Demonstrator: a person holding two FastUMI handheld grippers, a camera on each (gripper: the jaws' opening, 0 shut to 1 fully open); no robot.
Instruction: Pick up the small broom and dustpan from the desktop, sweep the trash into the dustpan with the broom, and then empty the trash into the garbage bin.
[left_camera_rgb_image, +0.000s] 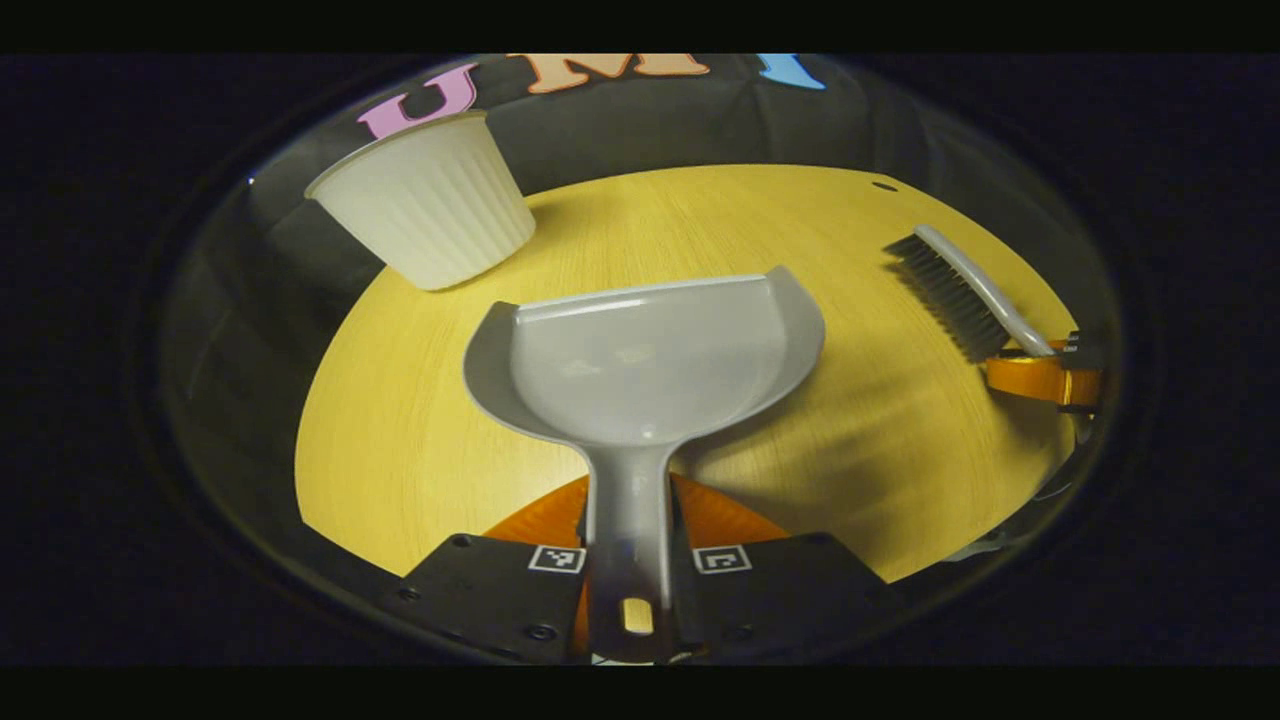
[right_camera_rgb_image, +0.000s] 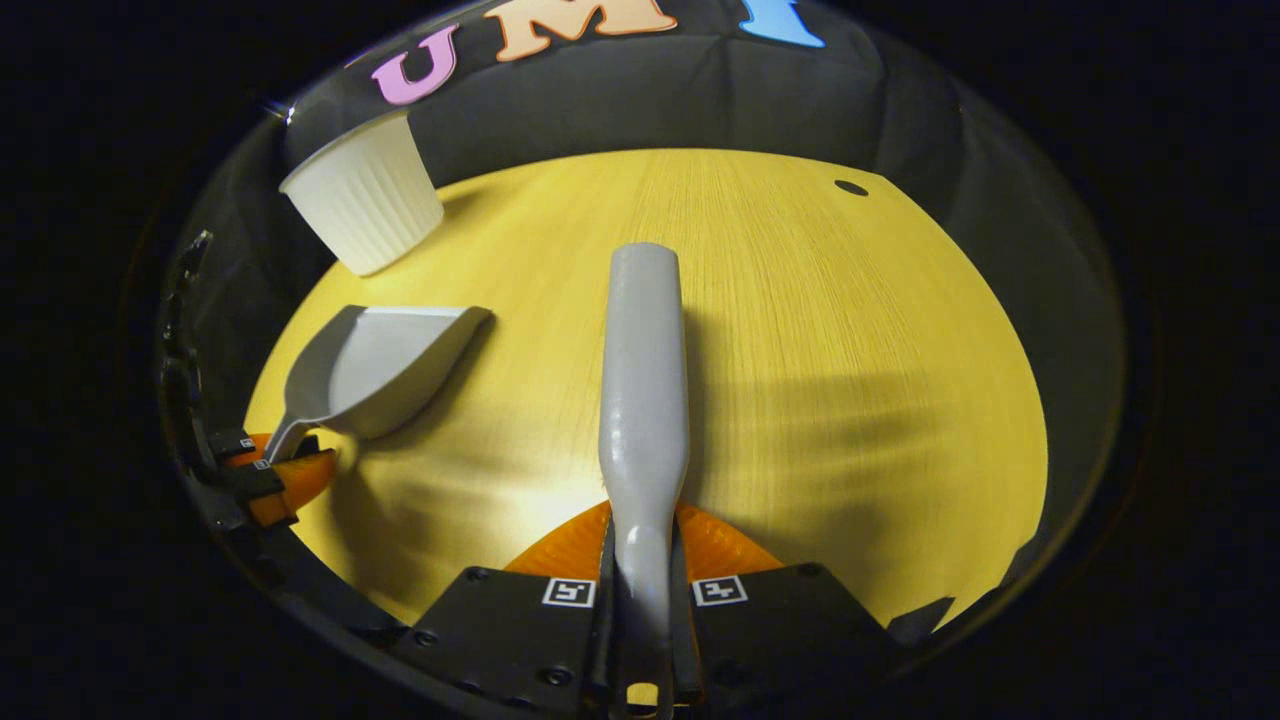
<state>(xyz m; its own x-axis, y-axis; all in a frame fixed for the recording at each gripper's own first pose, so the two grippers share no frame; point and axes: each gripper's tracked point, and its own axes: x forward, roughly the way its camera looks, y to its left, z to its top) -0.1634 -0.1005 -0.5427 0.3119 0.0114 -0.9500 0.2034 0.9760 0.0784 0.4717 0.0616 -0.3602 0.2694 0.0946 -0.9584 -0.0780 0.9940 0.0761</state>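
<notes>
My left gripper (left_camera_rgb_image: 630, 545) is shut on the handle of a grey dustpan (left_camera_rgb_image: 650, 360), whose scoop lies out ahead over the yellow wooden table (left_camera_rgb_image: 800, 470); its inside looks bare. At the right of that view the small broom (left_camera_rgb_image: 955, 290) shows dark bristles and a pale back, held by the other gripper (left_camera_rgb_image: 1045, 375). In the right gripper view my right gripper (right_camera_rgb_image: 642, 560) is shut on the broom's handle (right_camera_rgb_image: 642, 380), seen from the back, pointing forward. The dustpan (right_camera_rgb_image: 385, 365) sits at the left there, with the left gripper (right_camera_rgb_image: 265, 475) on its handle.
A white ribbed bin (left_camera_rgb_image: 430, 200) stands at the table's far left edge, also seen as the bin (right_camera_rgb_image: 362, 195) in the right gripper view. A small dark hole (right_camera_rgb_image: 851, 187) marks the far right of the tabletop. The booth's black cloth wall rises behind.
</notes>
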